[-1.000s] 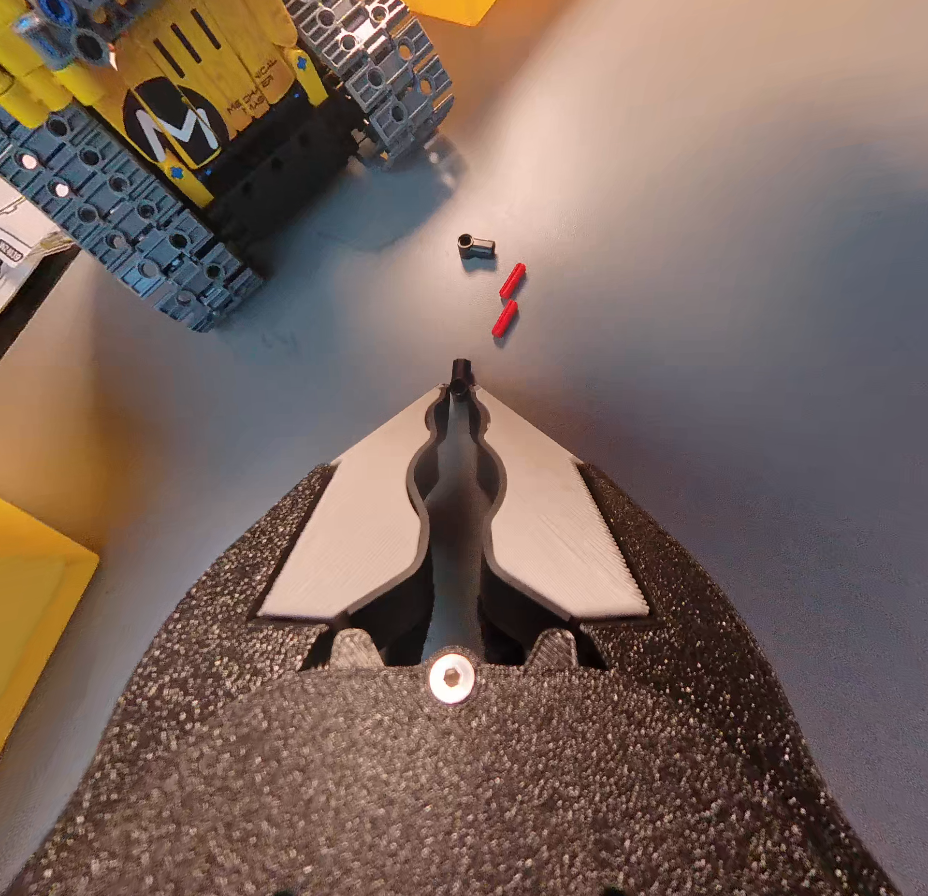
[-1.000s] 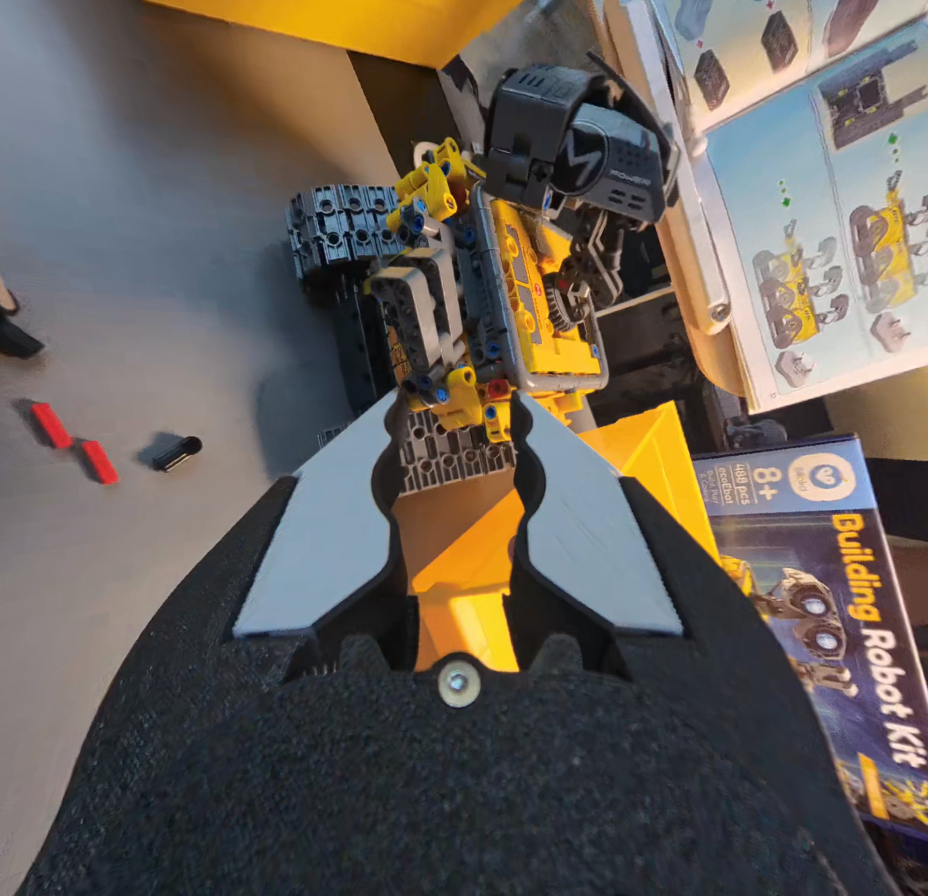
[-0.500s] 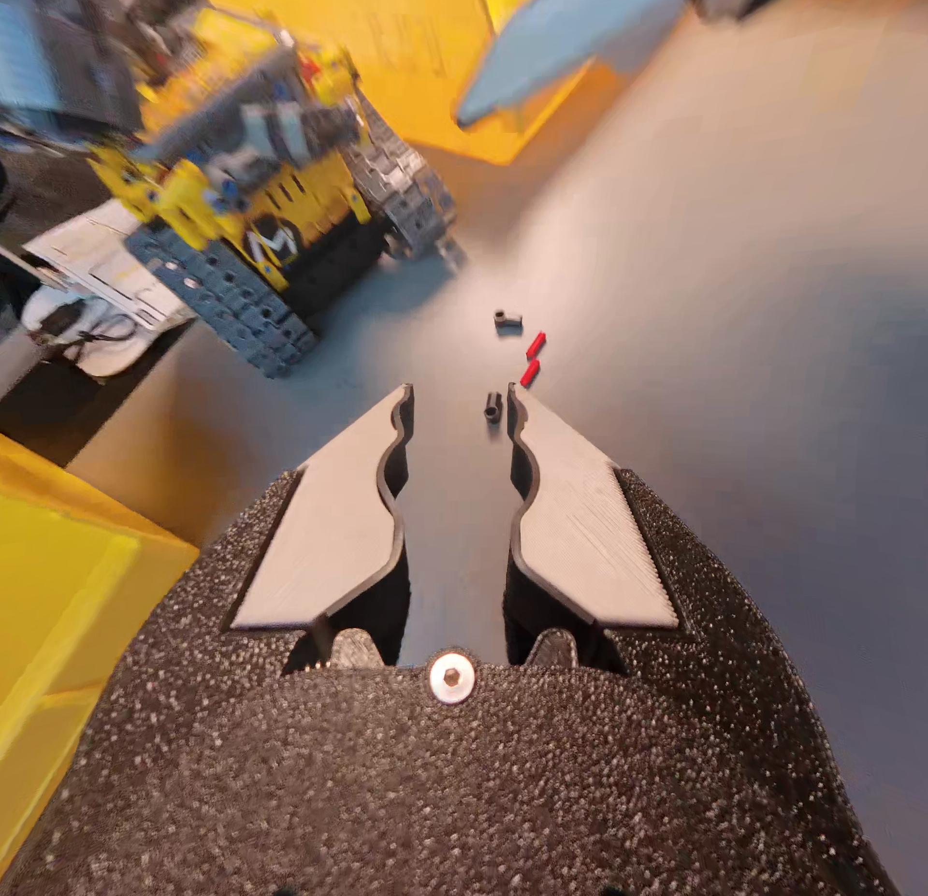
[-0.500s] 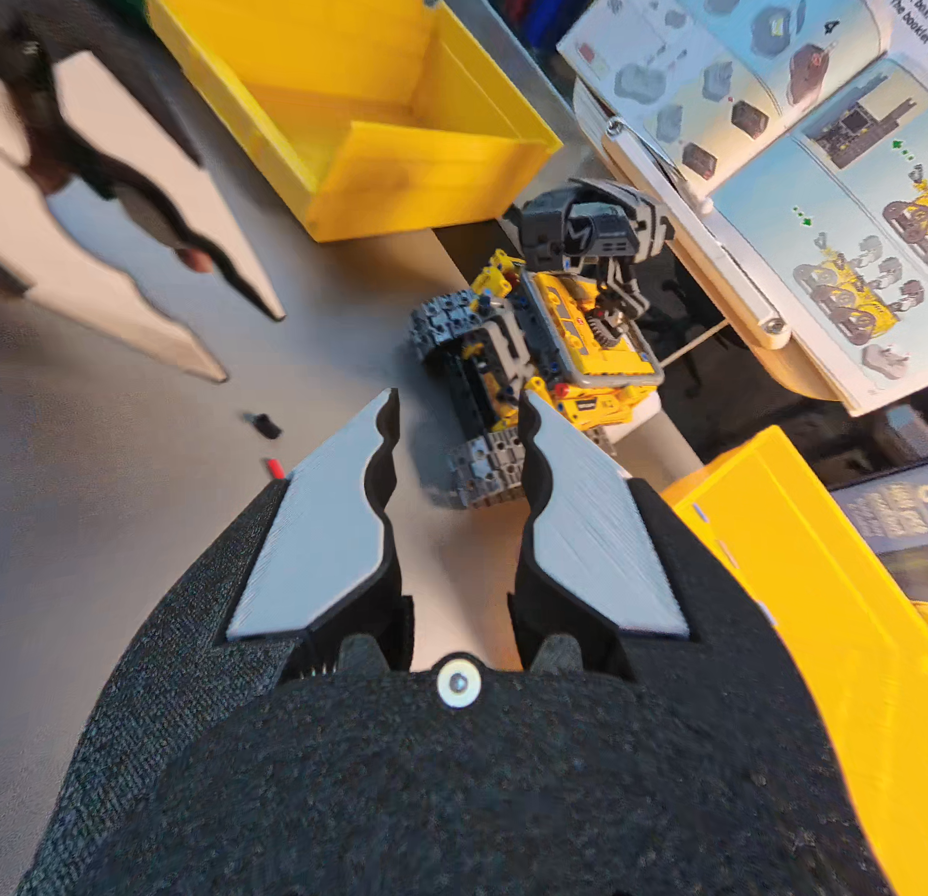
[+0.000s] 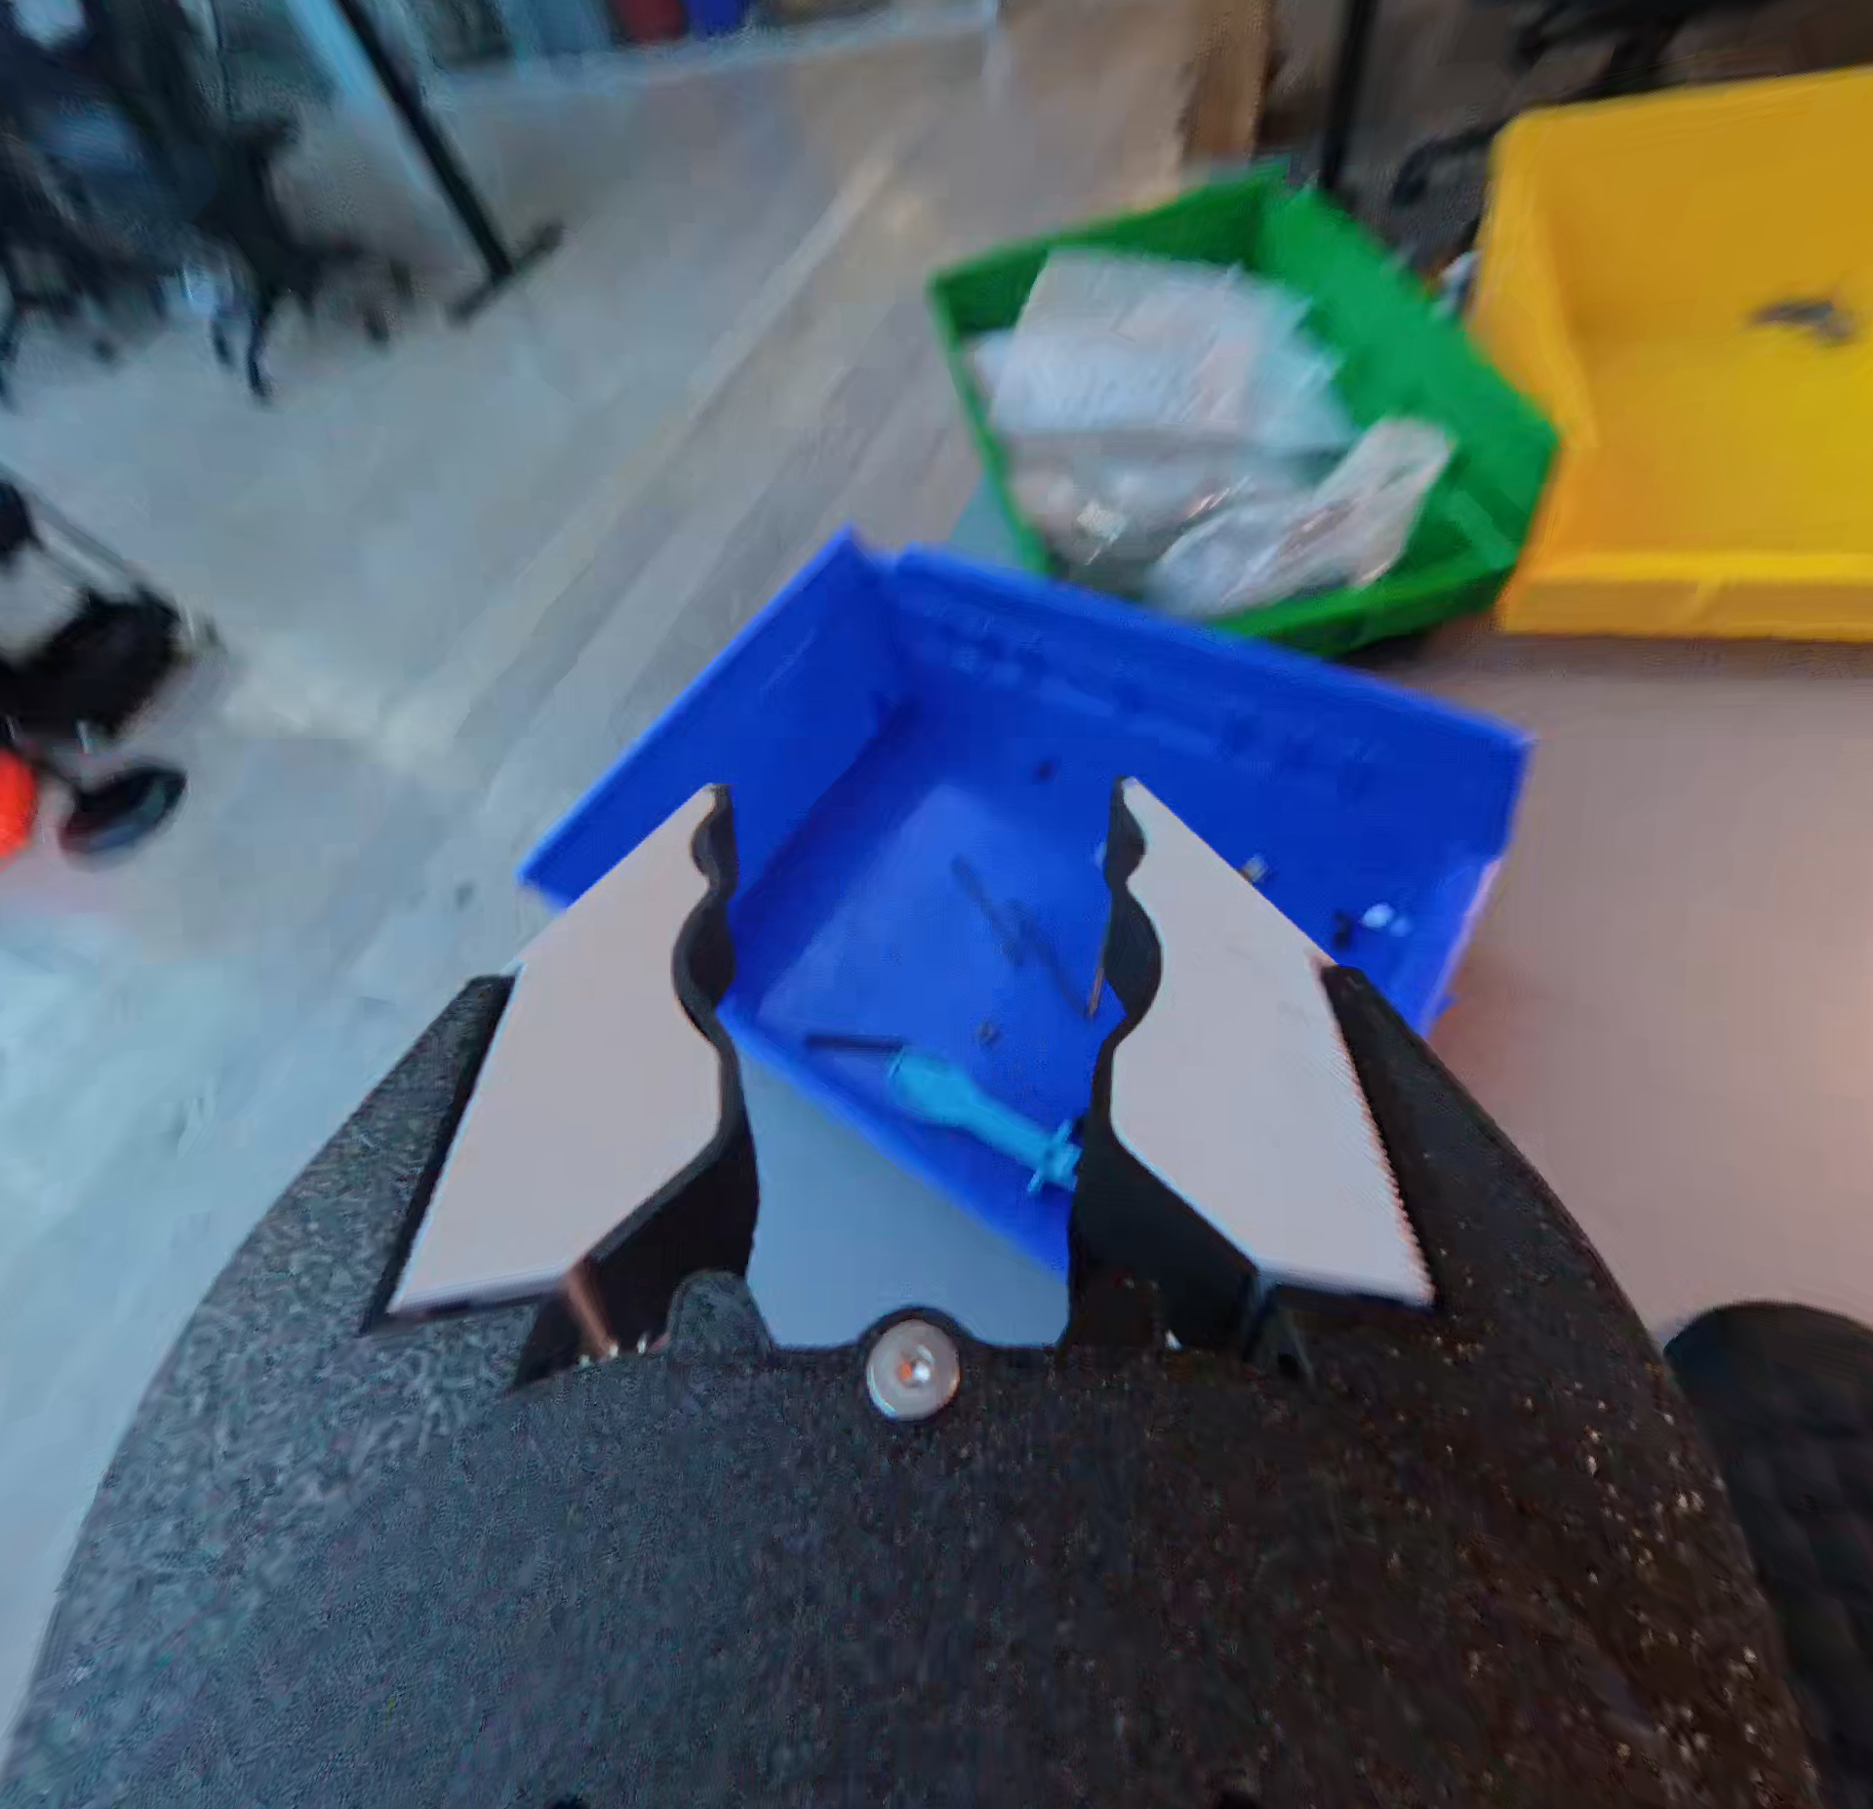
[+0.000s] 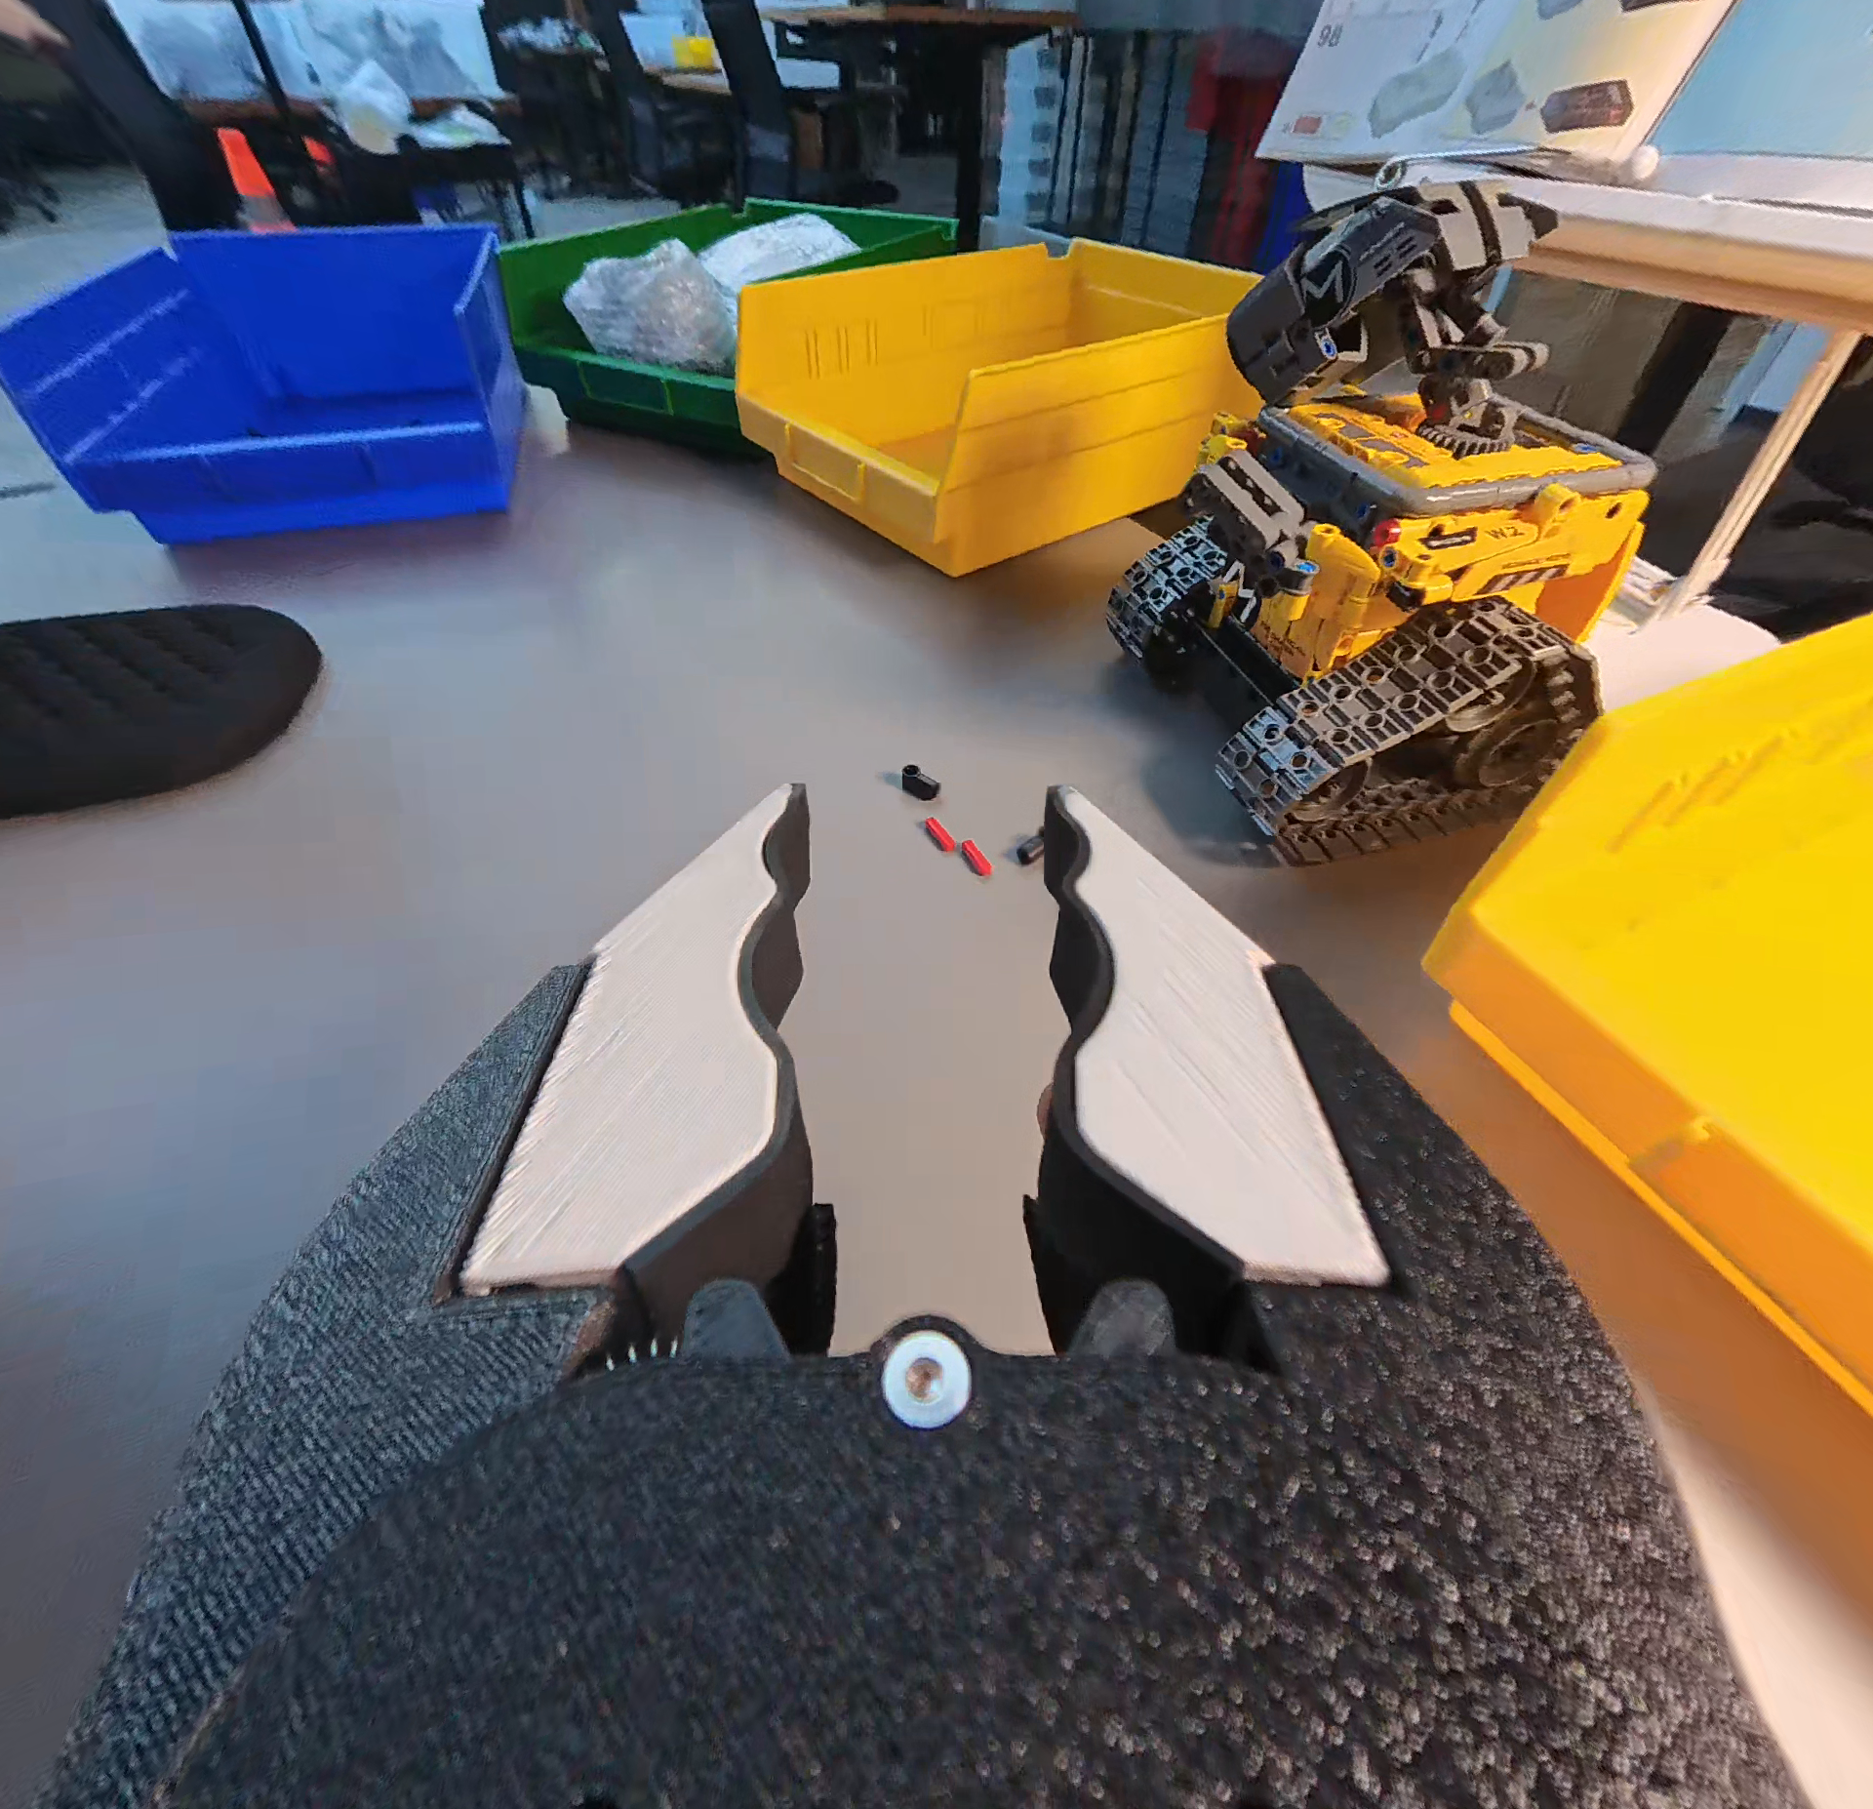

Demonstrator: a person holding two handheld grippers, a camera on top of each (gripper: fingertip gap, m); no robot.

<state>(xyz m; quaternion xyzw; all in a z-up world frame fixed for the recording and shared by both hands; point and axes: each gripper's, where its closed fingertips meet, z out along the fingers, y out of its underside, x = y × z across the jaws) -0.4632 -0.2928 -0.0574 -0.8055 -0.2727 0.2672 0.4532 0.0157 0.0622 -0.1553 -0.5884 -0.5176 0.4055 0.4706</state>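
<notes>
My left gripper [image 5: 917, 797] is open and empty, held over the near side of a blue bin [image 5: 1166, 716] that holds a light blue tool [image 5: 953, 1101] and a few small dark parts. My right gripper [image 6: 924, 797] is open and empty, low over the grey table [image 6: 507, 797]. Just beyond its tips lie two small black connectors [image 6: 920, 782] [image 6: 1030, 848] and two red pins [image 6: 958, 845]. A yellow and grey tracked brick robot [image 6: 1389, 584] stands to the right of them. The blue bin also shows in the right wrist view [image 6: 284, 382] at the far left.
A green bin [image 6: 709, 331] with clear bags and a yellow bin [image 6: 973, 412] stand at the back. Another yellow bin [image 6: 1703, 959] is close on the right. A black pad [image 6: 132, 696] lies at the left. An open instruction booklet [image 6: 1500, 47] stands behind the robot.
My left gripper let go of the small black connector, opened wide and swung away left to the blue bin. My right gripper drew back from the brick robot and now faces the loose parts.
</notes>
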